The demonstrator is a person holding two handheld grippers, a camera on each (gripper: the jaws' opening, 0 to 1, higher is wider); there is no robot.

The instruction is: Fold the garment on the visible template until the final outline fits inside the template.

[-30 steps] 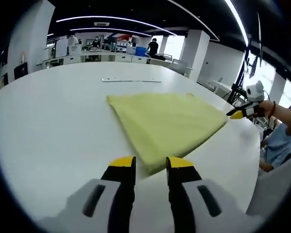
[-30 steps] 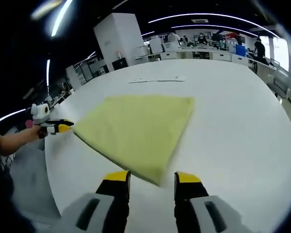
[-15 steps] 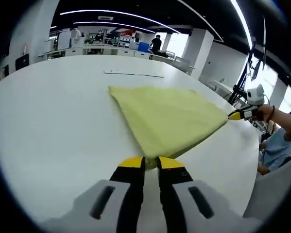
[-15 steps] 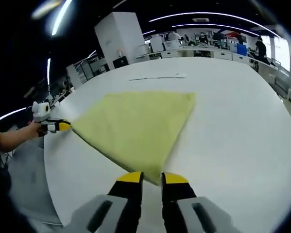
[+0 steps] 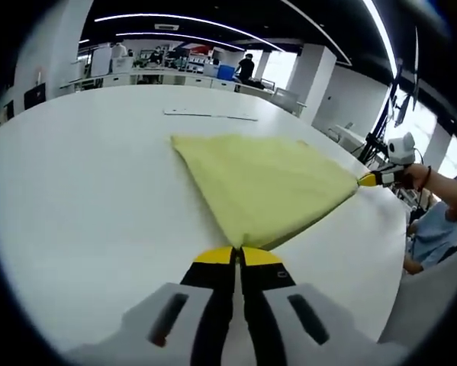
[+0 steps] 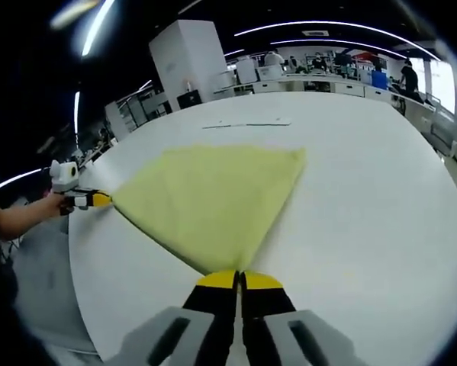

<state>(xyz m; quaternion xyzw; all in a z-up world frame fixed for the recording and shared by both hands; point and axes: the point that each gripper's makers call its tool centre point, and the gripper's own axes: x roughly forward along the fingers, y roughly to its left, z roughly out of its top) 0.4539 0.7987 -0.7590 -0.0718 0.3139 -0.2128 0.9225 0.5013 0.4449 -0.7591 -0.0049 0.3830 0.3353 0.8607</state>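
Tongs are shut now, both sets! Left tongs (image 5: 236, 255) have pinched the near corner of the yellow cloth (image 5: 262, 183) at 6 o'clock in the left gripper view; a sec ago the jaws stood wide apart w/ the corner loose between them, half a sec ago nearly closed, now no gap. Same story on the other side: right tongs (image 6: 239, 280) clamped onto their own corner of the cloth (image 6: 213, 194), 6 o'clock in the right gripper view.

Cloth lies flat on the white counter (image 5: 83, 191), spread toward 12 o'clock from each pair. In the left gripper view the other tongs sit out at 3 o'clock, at the far right tip of the cloth, held by a person's hand (image 5: 423, 176). In the right gripper view the partner tongs show at 9 o'clock on the left tip.

What it means: grab phase looks done, two neighbouring corners secured, so the next step is prob a lift and carry-over toward 12 o'clock to lay a fold. Cloth hasn't shifted on the counter, edges look same as before.

Thin pale strip (image 5: 210, 115) lies on the counter past the far edge of the cloth at 12 o'clock; can't tell if that's the template marking. Watch for one corner slipping out on the lift.
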